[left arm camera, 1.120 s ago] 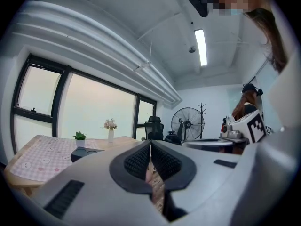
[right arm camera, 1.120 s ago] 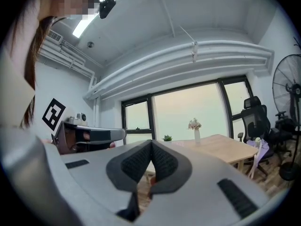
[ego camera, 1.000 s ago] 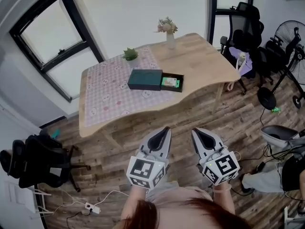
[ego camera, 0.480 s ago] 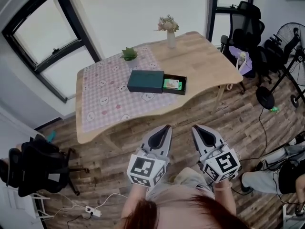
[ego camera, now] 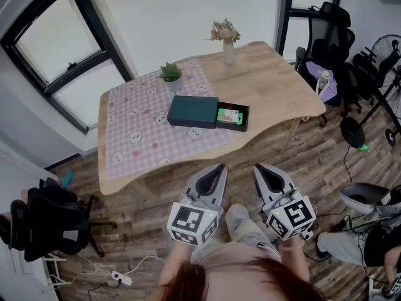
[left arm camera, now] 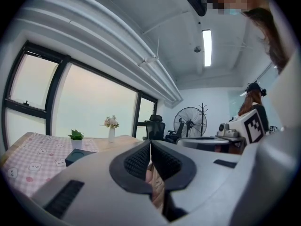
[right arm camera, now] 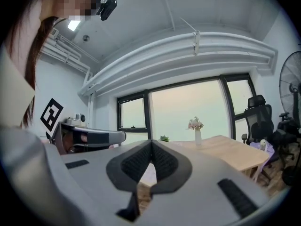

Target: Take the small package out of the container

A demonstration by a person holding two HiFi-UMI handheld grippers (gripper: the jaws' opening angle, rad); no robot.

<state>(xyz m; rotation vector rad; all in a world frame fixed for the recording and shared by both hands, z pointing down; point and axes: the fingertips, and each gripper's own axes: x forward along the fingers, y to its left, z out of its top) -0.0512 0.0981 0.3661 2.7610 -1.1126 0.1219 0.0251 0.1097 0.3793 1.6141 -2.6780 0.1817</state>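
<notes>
A dark green box-shaped container lies on the wooden table, its black drawer pulled out to the right. A small green package lies in the drawer. Both grippers hang over the floor, well short of the table's near edge. My left gripper is shut with nothing in it, its tips meeting in the left gripper view. My right gripper is likewise shut and empty. The container shows small at the left gripper view's left.
A pink patterned cloth covers the table's left half, with a small potted plant and a flower vase at the back. Office chairs and a fan stand right; a black chair stands left. A power strip lies on the floor.
The view has shifted: the table and container now sit slightly lower and nearer in the head view. Both grippers stay shut in the same place in the picture.
</notes>
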